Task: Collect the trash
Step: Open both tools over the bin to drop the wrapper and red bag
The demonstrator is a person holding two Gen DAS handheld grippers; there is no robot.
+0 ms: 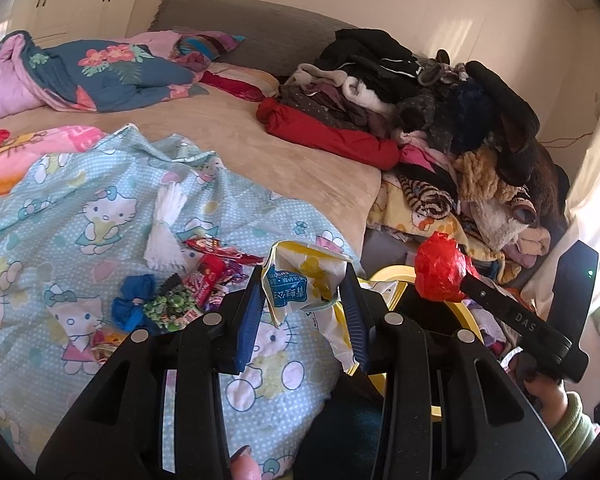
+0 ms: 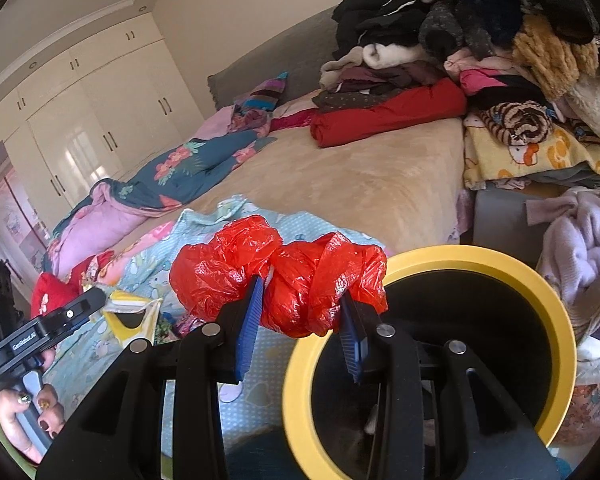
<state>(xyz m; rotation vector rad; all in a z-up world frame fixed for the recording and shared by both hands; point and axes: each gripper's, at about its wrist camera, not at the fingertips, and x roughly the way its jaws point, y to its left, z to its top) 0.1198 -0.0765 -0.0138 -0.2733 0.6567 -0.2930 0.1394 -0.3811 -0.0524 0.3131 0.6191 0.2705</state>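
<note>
Red plastic bag [image 2: 278, 280] clenched in the right tool [image 2: 306, 312] should drop squarely over the yellow-rimmed bin [image 2: 556, 308] just beside it, the left tool [image 1: 302, 306] gripping its yellow-white wrapper [image 1: 300, 280].

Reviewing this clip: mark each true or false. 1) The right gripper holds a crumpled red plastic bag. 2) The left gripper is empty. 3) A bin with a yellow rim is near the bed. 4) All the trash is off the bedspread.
1) True: the right gripper is closed on the crumpled red plastic bag.
2) False: the left gripper grips a yellow and white printed wrapper.
3) True: the black bin with a yellow rim stands beside the bed.
4) False: colourful snack wrappers lie on the light blue cartoon-cat bedspread.
</note>
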